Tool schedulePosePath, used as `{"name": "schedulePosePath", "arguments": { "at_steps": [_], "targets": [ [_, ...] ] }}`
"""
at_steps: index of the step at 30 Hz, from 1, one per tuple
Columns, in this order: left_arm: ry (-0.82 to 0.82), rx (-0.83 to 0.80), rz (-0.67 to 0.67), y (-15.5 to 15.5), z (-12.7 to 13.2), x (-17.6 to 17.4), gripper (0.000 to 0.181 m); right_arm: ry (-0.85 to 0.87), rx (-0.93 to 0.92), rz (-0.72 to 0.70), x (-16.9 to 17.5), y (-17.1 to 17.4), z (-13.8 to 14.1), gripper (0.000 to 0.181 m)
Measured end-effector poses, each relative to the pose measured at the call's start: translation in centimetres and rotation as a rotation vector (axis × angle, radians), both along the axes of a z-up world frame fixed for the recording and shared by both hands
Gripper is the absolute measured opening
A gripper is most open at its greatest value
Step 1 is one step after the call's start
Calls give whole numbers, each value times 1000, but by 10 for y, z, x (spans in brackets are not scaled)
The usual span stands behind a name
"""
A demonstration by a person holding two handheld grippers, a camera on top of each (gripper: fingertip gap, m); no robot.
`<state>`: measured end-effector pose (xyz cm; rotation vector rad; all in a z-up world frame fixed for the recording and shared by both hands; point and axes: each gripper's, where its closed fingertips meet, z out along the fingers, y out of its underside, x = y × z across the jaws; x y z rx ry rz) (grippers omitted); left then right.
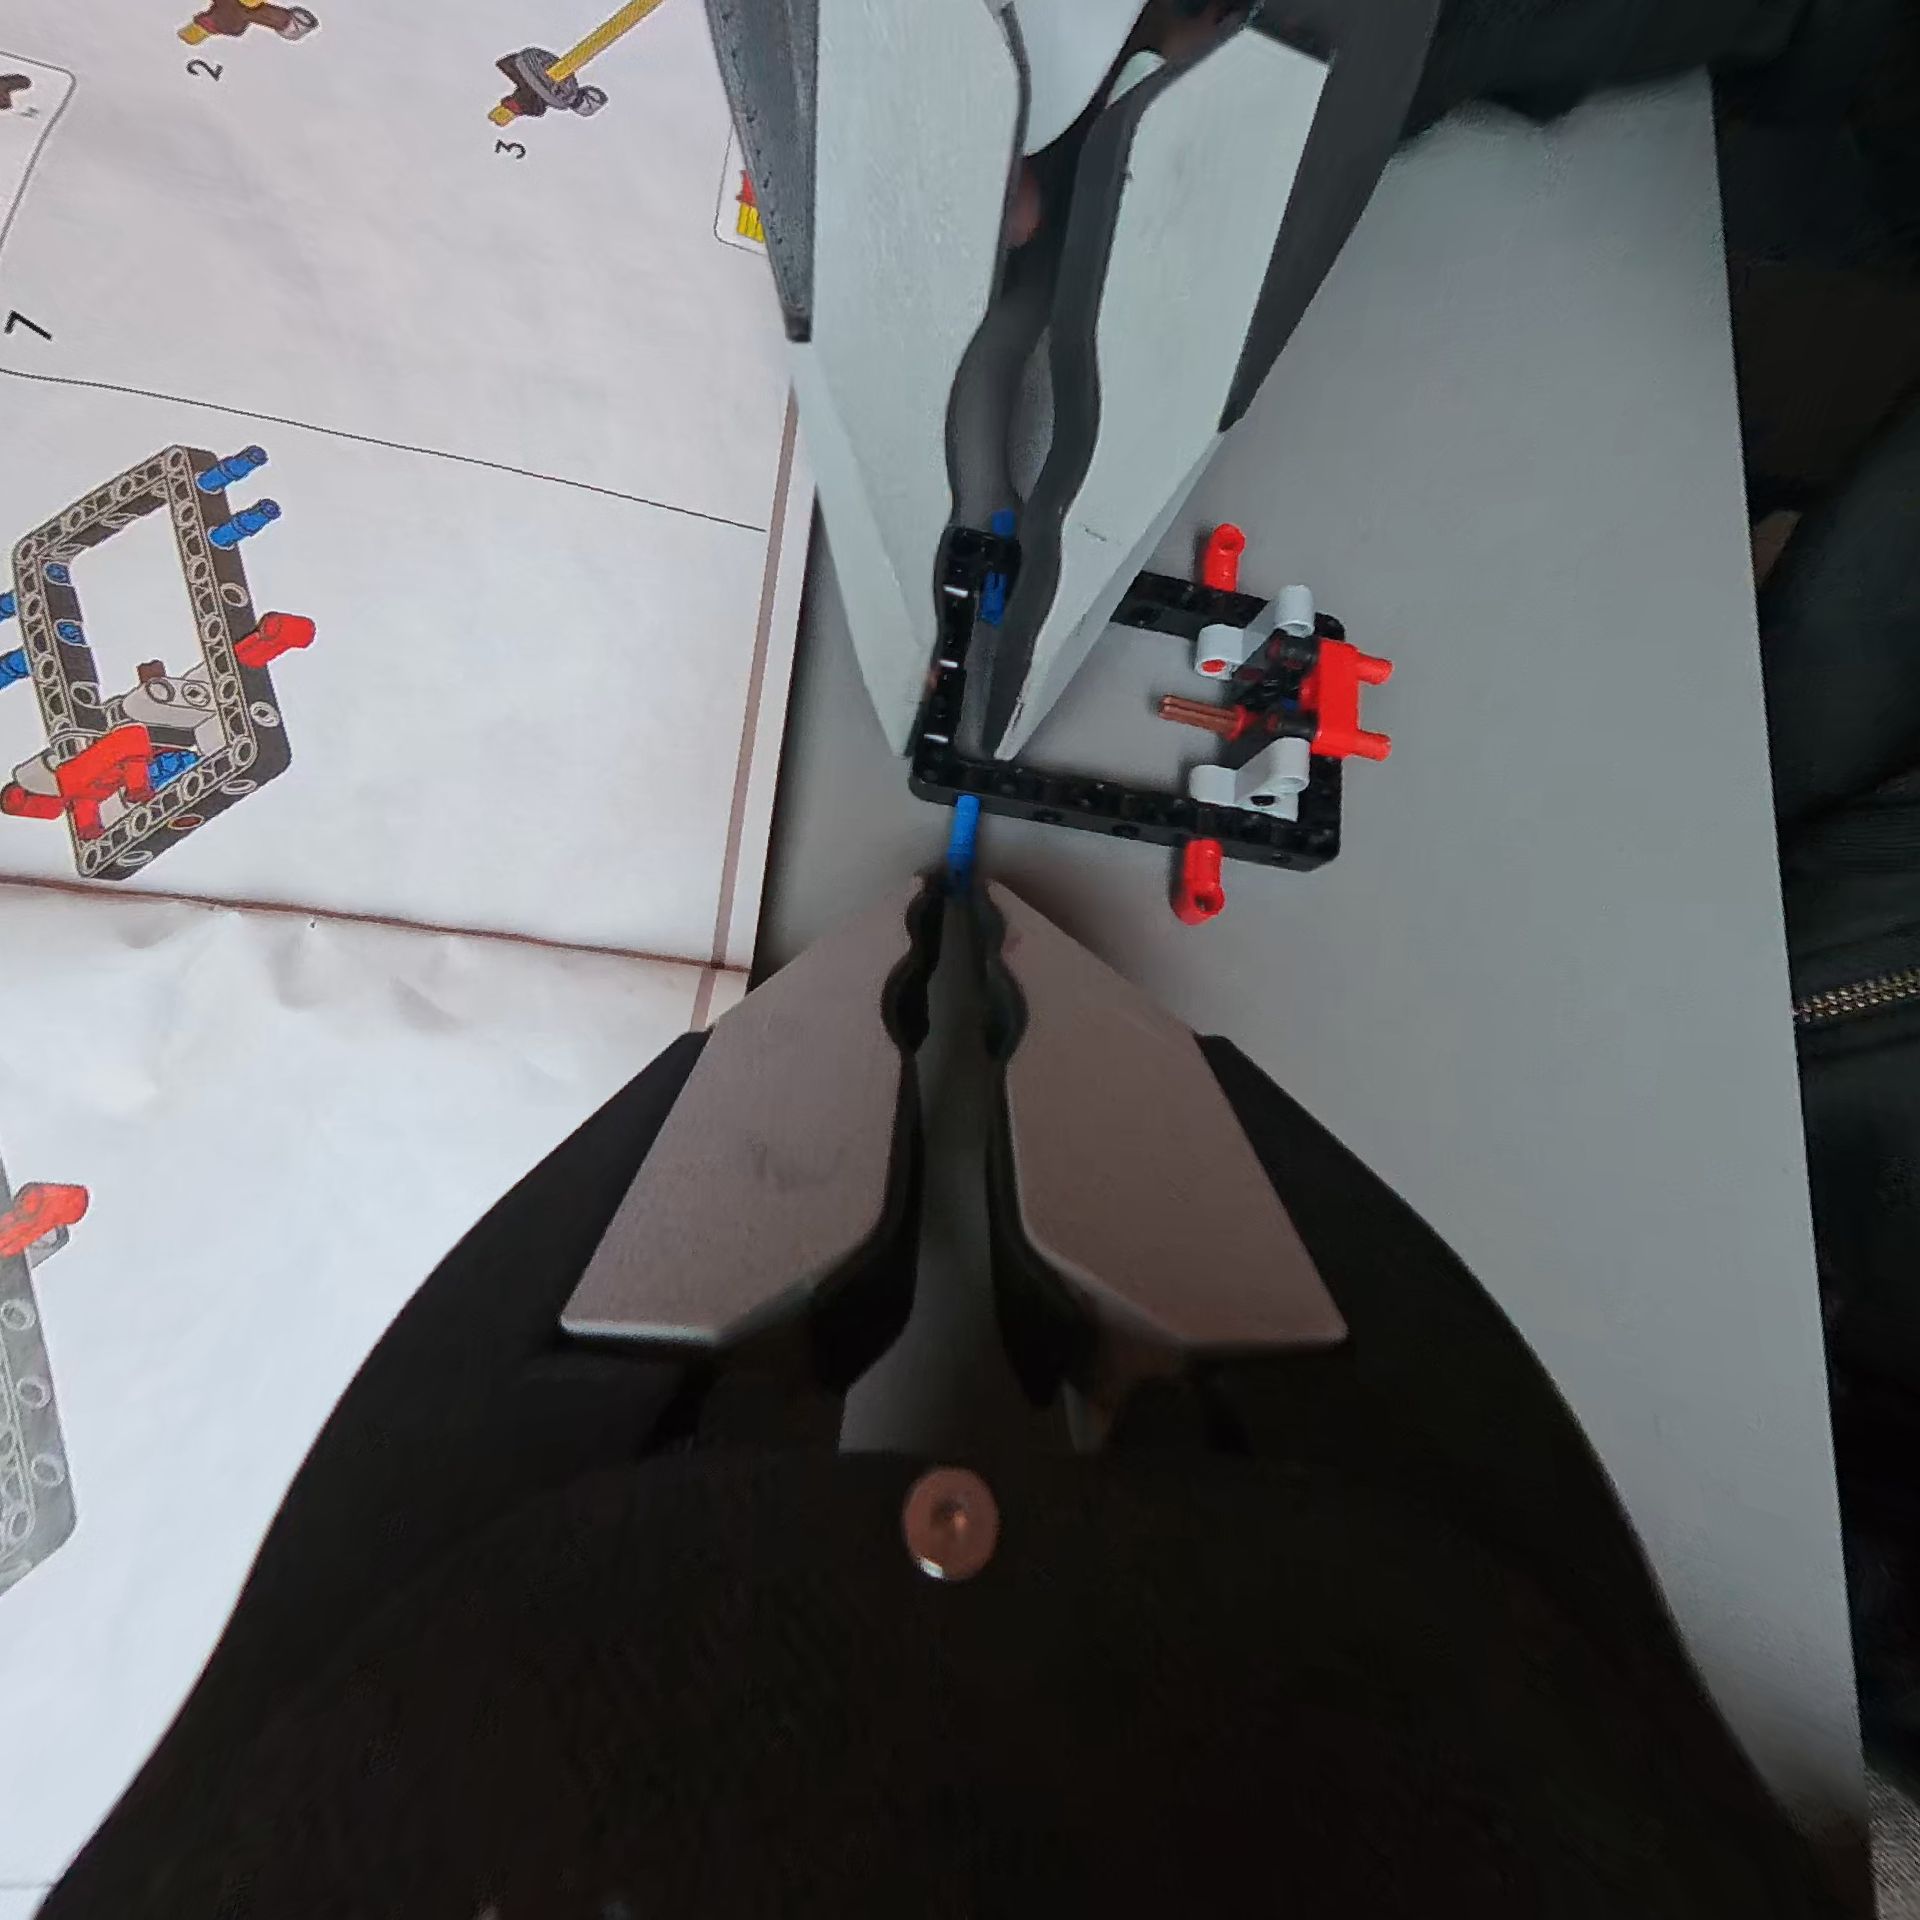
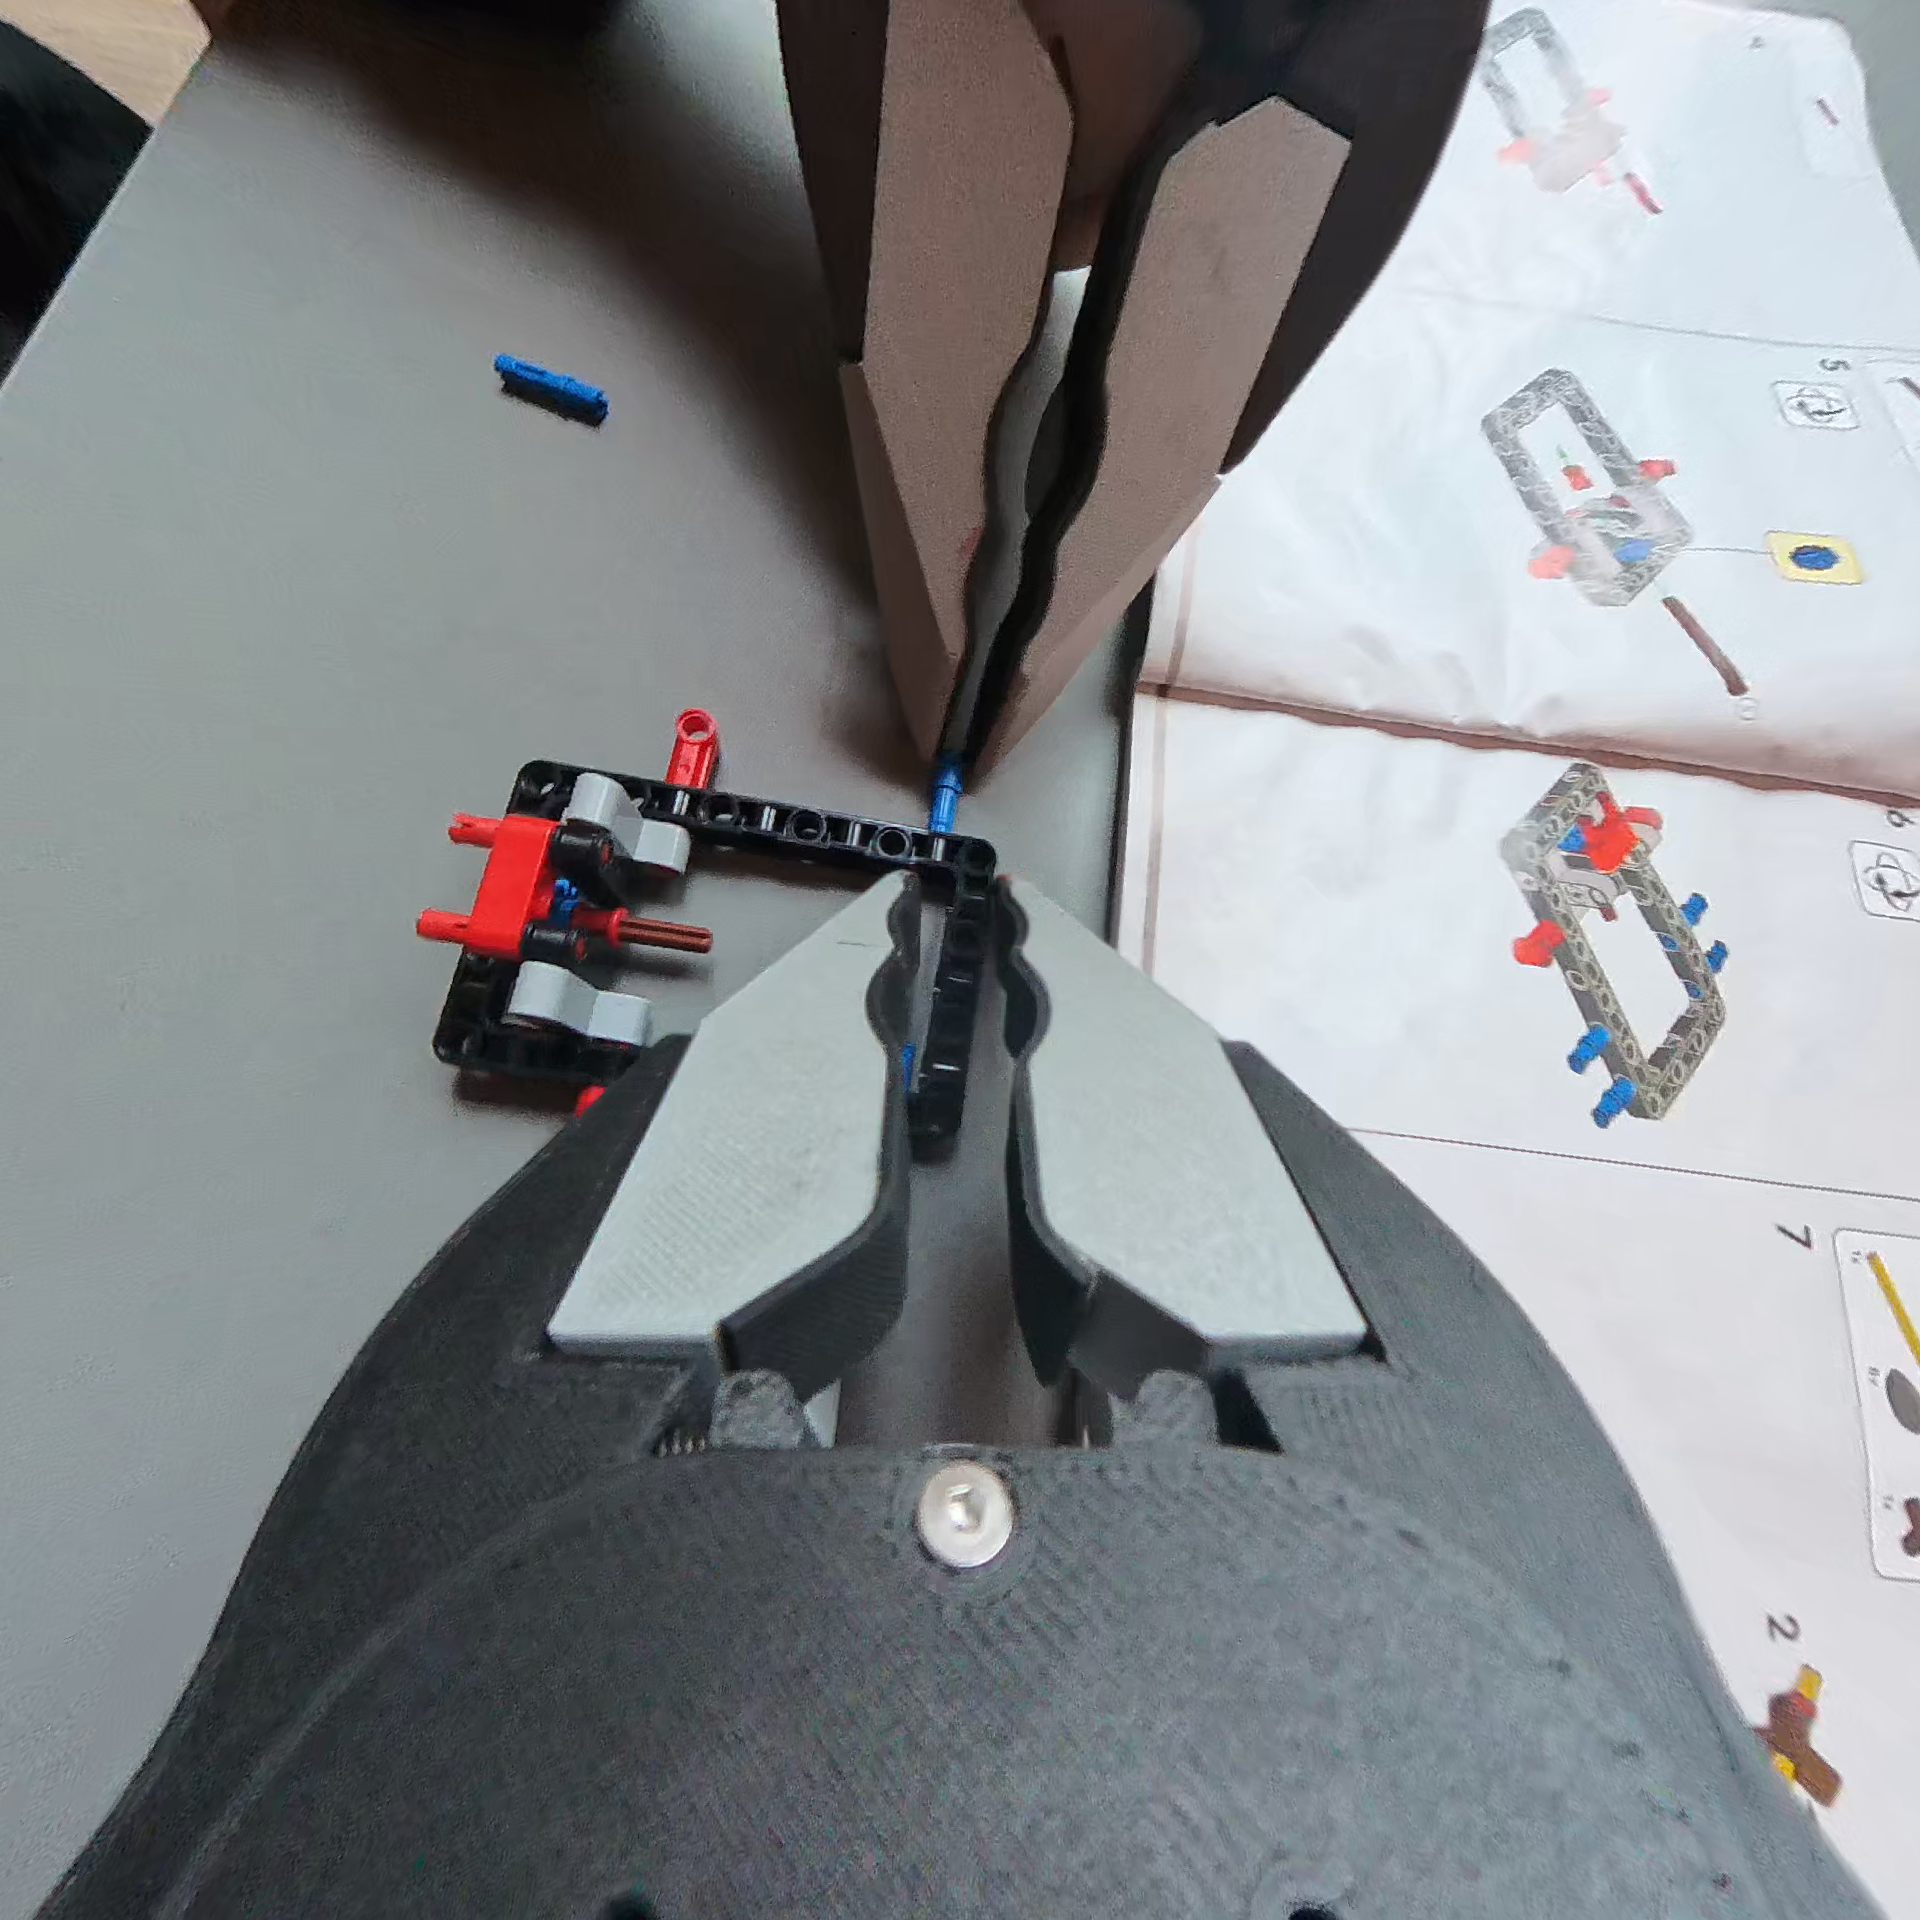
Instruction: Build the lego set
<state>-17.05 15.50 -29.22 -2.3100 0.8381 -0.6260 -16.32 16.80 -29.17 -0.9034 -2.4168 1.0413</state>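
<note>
Open paper instruction booklet (image 1: 364,644) lies left of the black rectangular beam frame (image 1: 1091,805) on the grey worktop (image 1: 1558,1039). Left gripper (image 1: 961,894), pinched tight on a blue plastic pin (image 1: 963,840), points it lengthwise into the frame's near long side. Right gripper (image 1: 961,717) clamps the frame's left short side.

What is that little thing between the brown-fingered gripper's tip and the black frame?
A small blue pin bridges that gap: the left gripper pinches one end while the other meets the black frame. The left wrist view shows this plainly; the right wrist view confirms it.
</note>
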Motion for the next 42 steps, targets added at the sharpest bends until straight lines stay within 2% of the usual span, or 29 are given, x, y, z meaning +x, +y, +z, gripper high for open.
{"name": "schedulePosePath", "arguments": {
  "at_steps": [5,9,23,24,28,32,36,39,42],
  "targets": [
    [-18,-4,-9,0,0,3,2,-1,3,27,2,-1,-1,17],
    [7,14,-42,-1,0,5,1,-9,3,40,4,-2,-2,7],
    [-2,4,-52,-1,-1,8,1,-33,-9,55,6,-3,-1,7],
    [-12,6,-52,-1,-1,9,1,-14,7,65,7,-2,-1,7],
    [13,24,-55,-1,-1,8,2,38,11,66,13,1,7,29],
    [-1,21,-47,-2,-1,7,2,0,-24,21,14,-4,14,36],
    [-29,20,-53,-5,0,6,2,-33,44,-22,15,-5,6,42],
    [-37,14,-65,-6,0,9,1,-58,44,-18,14,-12,-2,42],
    [-35,15,-82,-7,0,13,2,-56,9,-22,11,-13,-2,33]
  ]
}}
